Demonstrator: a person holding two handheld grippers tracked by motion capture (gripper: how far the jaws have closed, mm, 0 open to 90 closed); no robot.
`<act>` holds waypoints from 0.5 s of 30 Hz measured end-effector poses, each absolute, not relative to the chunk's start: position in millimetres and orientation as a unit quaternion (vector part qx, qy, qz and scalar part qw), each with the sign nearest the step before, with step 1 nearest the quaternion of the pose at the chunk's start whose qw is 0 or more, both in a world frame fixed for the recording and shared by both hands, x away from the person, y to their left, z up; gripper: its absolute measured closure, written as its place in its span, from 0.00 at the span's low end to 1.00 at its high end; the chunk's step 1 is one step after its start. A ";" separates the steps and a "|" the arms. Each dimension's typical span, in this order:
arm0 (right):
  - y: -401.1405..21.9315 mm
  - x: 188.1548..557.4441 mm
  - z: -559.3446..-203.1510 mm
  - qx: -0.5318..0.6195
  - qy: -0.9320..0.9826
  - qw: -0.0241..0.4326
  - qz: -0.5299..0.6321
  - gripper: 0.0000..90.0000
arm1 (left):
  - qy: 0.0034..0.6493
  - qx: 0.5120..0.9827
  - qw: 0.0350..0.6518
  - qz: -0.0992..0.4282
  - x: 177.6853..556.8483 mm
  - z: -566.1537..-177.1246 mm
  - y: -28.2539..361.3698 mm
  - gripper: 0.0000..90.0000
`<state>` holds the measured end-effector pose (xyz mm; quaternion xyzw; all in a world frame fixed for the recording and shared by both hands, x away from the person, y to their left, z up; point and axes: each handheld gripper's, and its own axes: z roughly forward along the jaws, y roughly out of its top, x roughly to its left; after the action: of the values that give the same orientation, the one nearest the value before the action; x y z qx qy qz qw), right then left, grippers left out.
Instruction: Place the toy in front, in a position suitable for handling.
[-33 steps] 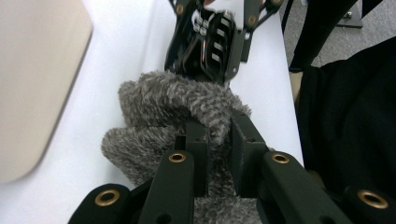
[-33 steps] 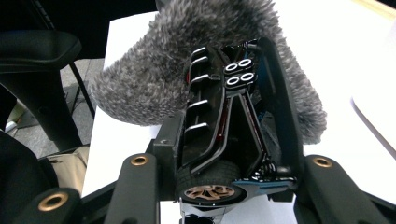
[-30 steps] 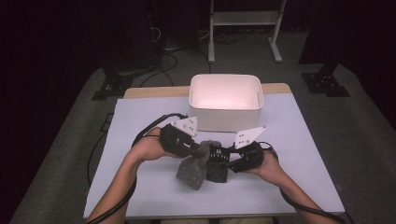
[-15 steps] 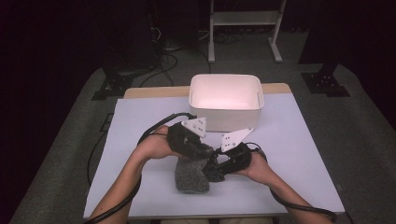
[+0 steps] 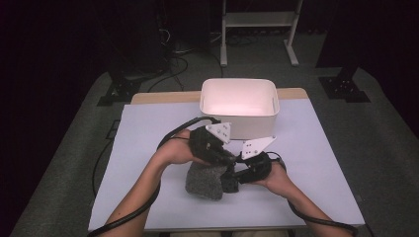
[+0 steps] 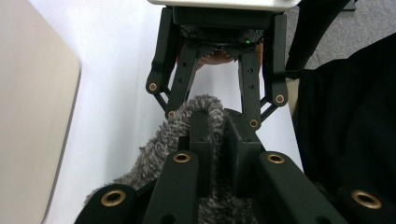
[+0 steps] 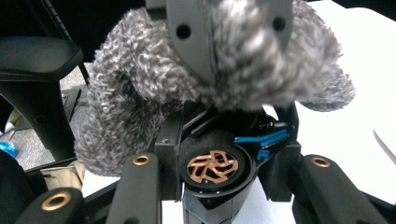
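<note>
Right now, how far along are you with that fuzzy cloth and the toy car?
Done: both are gripped. In hand: the left gripper pinches the fuzzy grey cloth, draped over the black toy car in the right gripper. Left: probably the white plastic bin, which looks empty.

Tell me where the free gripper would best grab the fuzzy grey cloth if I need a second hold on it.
Take the fuzzy grey cloth at its loose lower-left bulk, coming in from the person's left side. That end hangs free and thick, so it bunches easily. The left gripper already pinches the upper fold. The right gripper clamps a black toy car with copper wheels on the other side, so that side looks crowded.
</note>
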<state>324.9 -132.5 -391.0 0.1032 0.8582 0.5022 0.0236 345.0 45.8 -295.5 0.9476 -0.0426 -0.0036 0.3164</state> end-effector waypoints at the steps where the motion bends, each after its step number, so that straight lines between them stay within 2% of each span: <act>1: -133.6 325.2 -390.9 0.106 0.858 0.023 0.502 0.63 | -0.041 0.947 0.318 -0.003 344.7 -295.6 44.1 0.92; 15: -151.8 322.4 -389.9 0.114 0.860 0.028 0.497 0.63 | -0.020 0.944 0.328 -0.004 345.3 -300.9 65.1 0.93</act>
<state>322.4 -151.8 -389.9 0.1135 0.8597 0.4972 0.0285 345.3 65.1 -300.9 0.9444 -0.0203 -0.0042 0.3282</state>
